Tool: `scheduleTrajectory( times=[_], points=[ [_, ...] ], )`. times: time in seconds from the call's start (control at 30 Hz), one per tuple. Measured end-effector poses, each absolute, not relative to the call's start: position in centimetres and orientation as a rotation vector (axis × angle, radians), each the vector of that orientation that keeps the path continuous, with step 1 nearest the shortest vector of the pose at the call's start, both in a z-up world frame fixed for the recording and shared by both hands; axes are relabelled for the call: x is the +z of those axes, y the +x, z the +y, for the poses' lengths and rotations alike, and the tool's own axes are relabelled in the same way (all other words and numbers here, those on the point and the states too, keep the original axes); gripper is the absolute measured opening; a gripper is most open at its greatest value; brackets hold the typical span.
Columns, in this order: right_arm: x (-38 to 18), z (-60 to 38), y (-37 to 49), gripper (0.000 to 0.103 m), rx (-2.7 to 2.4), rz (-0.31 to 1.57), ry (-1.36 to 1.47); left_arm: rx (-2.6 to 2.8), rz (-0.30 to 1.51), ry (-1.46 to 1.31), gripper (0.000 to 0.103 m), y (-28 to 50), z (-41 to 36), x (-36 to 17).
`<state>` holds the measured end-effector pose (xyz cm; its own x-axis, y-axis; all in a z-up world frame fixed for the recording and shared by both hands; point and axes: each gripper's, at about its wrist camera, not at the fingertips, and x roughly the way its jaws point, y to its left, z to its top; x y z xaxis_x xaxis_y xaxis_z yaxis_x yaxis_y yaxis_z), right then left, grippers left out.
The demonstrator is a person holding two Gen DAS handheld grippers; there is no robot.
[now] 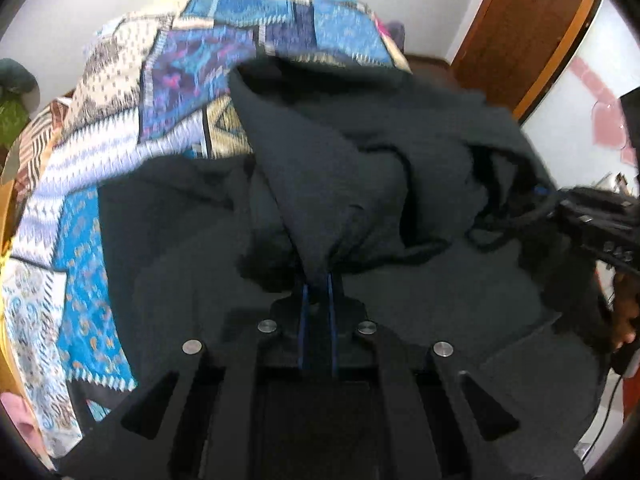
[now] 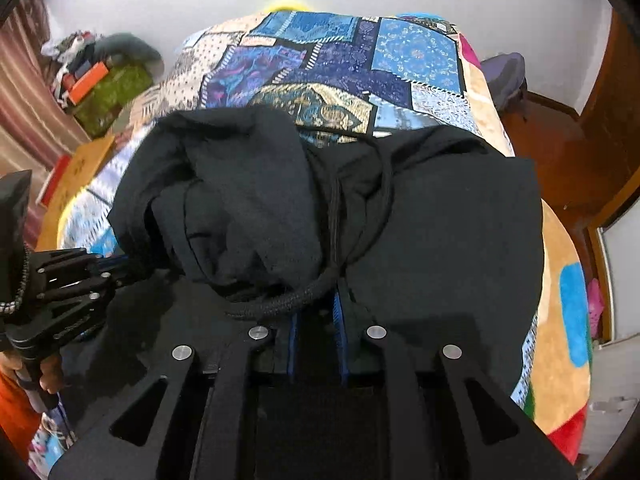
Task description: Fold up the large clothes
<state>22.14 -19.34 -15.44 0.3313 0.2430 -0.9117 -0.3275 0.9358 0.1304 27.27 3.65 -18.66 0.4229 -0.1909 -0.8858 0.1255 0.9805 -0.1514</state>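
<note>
A large black hoodie [image 1: 360, 168] lies bunched on a bed with a blue patchwork bedspread [image 1: 100, 184]. My left gripper [image 1: 318, 278] is shut on a pinched fold of the hoodie, and the cloth rises from its blue pads in a taut peak. My right gripper [image 2: 318, 306] is shut on another gathered part of the hoodie [image 2: 248, 200], with a thick black drawstring [image 2: 296, 300] lying across its fingertips. Each gripper shows in the other's view: the right one [image 1: 592, 220] at the right edge, the left one [image 2: 80, 276] at the left edge.
The bedspread [image 2: 360, 64] covers the far half of the bed. A pile of clothes and boxes [image 2: 100, 76] sits by the wall at the left. A wooden door frame [image 1: 520, 32] and wooden furniture [image 2: 560, 152] stand to the right. A hand [image 1: 626, 312] holds the right gripper's handle.
</note>
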Motion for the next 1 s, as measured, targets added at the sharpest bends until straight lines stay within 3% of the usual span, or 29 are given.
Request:
scheduleTrajectory(
  times=[0.2,0.27,0.33,0.53,0.73,1.0],
  points=[
    [-15.0,-20.4,21.0,0.015,0.352,1.218,-0.080,-0.207,1.134,-0.017,0.013,26.3,3.2,-18.9],
    [-14.5,-20.8,20.6,0.024,0.351,1.220,-0.091,-0.208,1.112,0.002,0.029,25.6,3.3,-18.1],
    [-13.7,-21.0,20.3,0.046,0.350,1.207,-0.100,-0.196,1.071,0.020,0.046,24.9,3.6,-16.9],
    [-10.6,-20.8,20.3,0.058,0.369,1.085,-0.121,-0.146,0.952,0.017,0.061,24.3,5.2,-13.1],
    [-9.5,-19.1,22.9,0.059,0.401,1.033,-0.085,-0.117,0.902,-0.075,0.063,26.9,7.8,-11.3],
    [-12.3,-17.2,26.9,0.059,0.432,1.096,-0.064,-0.150,0.962,-0.253,0.063,31.9,10.3,-13.5]
  ],
)
